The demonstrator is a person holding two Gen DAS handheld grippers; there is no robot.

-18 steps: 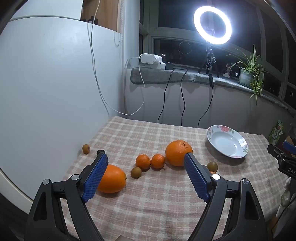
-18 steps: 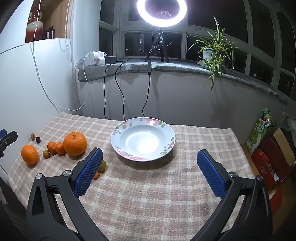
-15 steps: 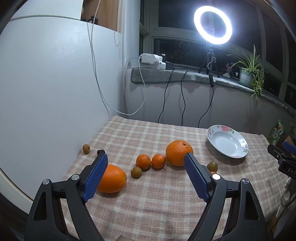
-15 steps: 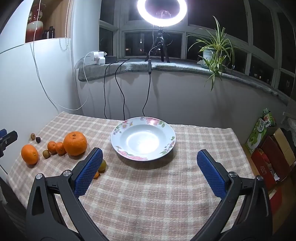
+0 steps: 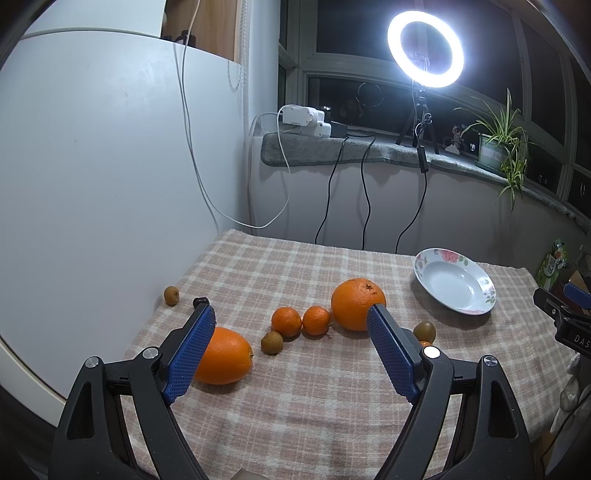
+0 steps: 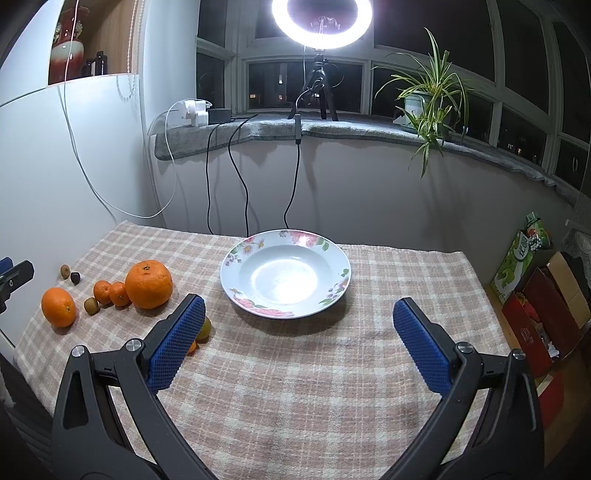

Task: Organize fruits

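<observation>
A floral white plate (image 6: pixel 285 273) (image 5: pixel 454 280) sits empty on the checked tablecloth (image 6: pixel 295 369). Left of it lie a big orange (image 6: pixel 149 283) (image 5: pixel 357 303), two small tangerines (image 6: pixel 110 292) (image 5: pixel 300 320), an oval orange (image 6: pixel 58 307) (image 5: pixel 223 356) and small brown-green fruits (image 5: pixel 272 342) (image 5: pixel 424 331). My left gripper (image 5: pixel 290 350) hovers open over the fruit group, its left pad in front of the oval orange. My right gripper (image 6: pixel 299 341) stands open just short of the plate, nothing between its pads. One small fruit (image 6: pixel 204 328) peeks out beside its left pad.
A white cabinet wall (image 5: pixel 92 184) borders the table's left side. Behind the table, cables hang from a sill holding a ring light (image 6: pixel 321 18), a power strip (image 5: pixel 303 118) and a potted plant (image 6: pixel 424 99). Boxes (image 6: pixel 539 295) stand on the floor to the right.
</observation>
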